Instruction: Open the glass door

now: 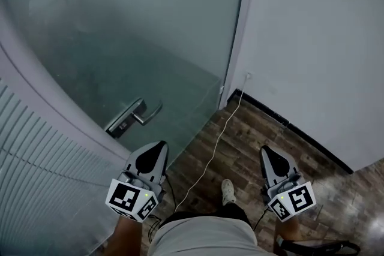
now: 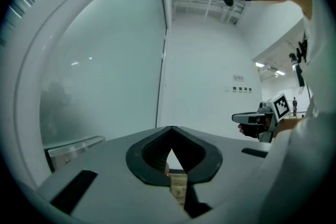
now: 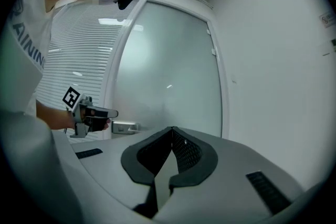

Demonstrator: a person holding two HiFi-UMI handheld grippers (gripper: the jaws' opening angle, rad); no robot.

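Observation:
The frosted glass door stands shut, with a metal lever handle at its lower left. My left gripper points at the door just below and right of the handle, apart from it, jaws shut and empty. The handle shows low at the left of the left gripper view, beside the left gripper. My right gripper hangs over the wooden floor to the right, shut on nothing. In the right gripper view the right gripper faces the door, with the handle and the left gripper at the left.
A striped glass panel adjoins the door on the left. On the right a white wall with a dark skirting meets the door frame. A white cable trails across the wood floor. My shoe is below.

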